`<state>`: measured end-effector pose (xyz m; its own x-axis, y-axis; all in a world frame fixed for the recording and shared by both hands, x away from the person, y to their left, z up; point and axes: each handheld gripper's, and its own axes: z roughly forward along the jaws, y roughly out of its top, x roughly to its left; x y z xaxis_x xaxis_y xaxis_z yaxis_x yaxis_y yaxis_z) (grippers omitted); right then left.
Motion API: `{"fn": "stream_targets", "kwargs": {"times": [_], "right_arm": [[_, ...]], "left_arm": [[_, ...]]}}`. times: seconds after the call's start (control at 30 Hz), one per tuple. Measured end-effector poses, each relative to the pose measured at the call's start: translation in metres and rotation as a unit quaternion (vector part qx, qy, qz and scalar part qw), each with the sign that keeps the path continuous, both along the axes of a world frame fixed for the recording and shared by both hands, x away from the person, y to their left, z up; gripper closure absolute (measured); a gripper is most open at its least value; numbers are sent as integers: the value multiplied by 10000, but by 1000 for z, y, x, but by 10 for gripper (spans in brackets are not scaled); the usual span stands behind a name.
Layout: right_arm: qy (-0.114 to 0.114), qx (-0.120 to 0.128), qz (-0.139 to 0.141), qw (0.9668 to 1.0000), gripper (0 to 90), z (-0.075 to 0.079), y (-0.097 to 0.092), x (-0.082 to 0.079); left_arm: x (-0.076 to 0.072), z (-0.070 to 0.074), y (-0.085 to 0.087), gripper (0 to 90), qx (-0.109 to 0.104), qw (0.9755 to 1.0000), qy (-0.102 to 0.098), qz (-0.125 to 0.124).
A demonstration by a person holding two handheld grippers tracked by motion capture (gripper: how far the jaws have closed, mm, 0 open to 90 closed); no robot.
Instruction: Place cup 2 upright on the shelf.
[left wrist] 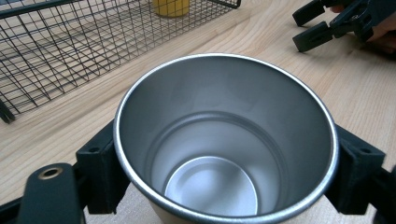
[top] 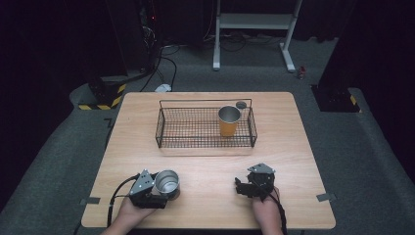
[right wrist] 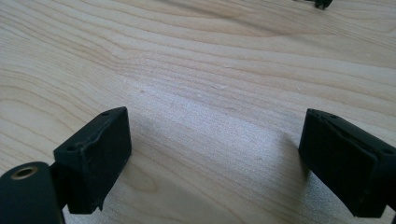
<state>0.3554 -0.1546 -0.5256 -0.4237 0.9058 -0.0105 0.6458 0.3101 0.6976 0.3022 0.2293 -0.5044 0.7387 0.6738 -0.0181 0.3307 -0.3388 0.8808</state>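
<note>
On the wooden table (top: 205, 205), one shiny metal cup (top: 167, 184) stands near the front edge, at about 7 o'clock from the table's middle. It stands upright and looks empty inside. The left gripper (top: 159, 188) has its two black jaws closed on this cup, one on each side, pressing its wall just under the rim, so the cup is caught. It has not been lifted; it looks like it sits on the wood. Farther back, at about 12 o'clock, sits a black wire basket (top: 169, 128). Another cup (top: 228, 120), yellow on the outside, already stands inside it near the right end. So I think one cup is put away and one is left. The job now seems to be to lift the caught cup, carry it to the basket and set it down beside the first. The right gripper (top: 240, 186) waits at about 5 o'clock, jaws wide apart, holding nothing, just above bare wood.
</note>
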Motion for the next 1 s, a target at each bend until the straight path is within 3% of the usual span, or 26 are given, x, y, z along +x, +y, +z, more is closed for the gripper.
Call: {"fn": "stream_targets", "kwargs": {"times": [0.73, 1.0], "right_arm": [[0, 1, -1, 10000, 92, 0, 0, 0], [1, 0, -1, 10000, 92, 0, 0, 0]], "left_arm": [[-1, 13, 14, 187, -313, 9991, -186, 239], [-3, 22, 19, 187, -516, 9980, -140, 349]]}}
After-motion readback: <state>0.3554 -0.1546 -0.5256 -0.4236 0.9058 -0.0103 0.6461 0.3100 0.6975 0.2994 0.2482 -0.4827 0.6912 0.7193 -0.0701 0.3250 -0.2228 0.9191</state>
